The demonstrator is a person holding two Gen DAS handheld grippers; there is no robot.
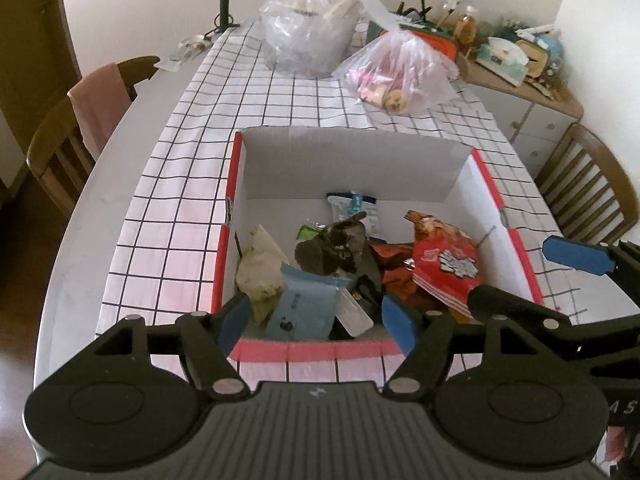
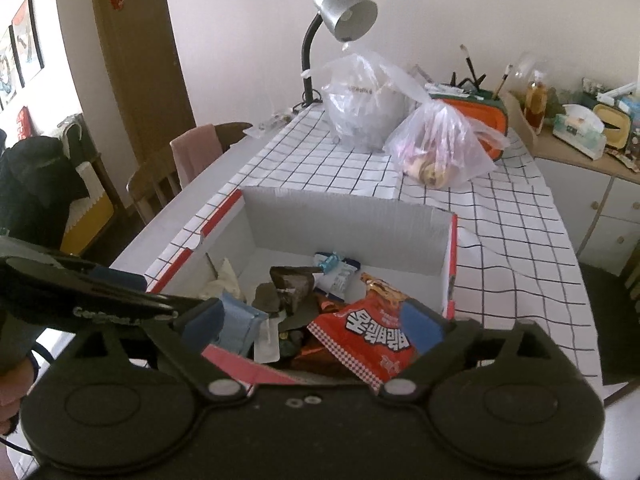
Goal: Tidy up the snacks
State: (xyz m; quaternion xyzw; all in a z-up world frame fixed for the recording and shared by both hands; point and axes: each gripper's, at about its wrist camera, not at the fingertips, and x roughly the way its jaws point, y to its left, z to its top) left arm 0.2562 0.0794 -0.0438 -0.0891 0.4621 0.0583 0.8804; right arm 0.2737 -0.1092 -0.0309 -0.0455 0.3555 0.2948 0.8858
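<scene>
An open white cardboard box [image 1: 352, 168] with red edges stands on the checked tablecloth. Several snack packets lie inside: a red packet [image 1: 448, 268], a blue packet [image 1: 304, 304], a dark packet [image 1: 332, 248], a white-and-blue packet [image 1: 352, 208] and a pale packet [image 1: 260, 272]. My left gripper [image 1: 316, 322] hangs open over the box's near edge, above the blue packet, with nothing pressed between its pads. My right gripper [image 2: 312, 324] is open wide over the same box [image 2: 344, 220]. The red packet [image 2: 368, 340] lies under it, beside its right pad [image 2: 422, 326].
Two clear plastic bags [image 1: 308, 24] [image 1: 404, 68] sit behind the box, with a desk lamp [image 2: 344, 12] at the far edge. Wooden chairs [image 1: 68, 136] [image 1: 588, 184] flank the table. A cluttered sideboard [image 1: 520, 64] stands at the back right.
</scene>
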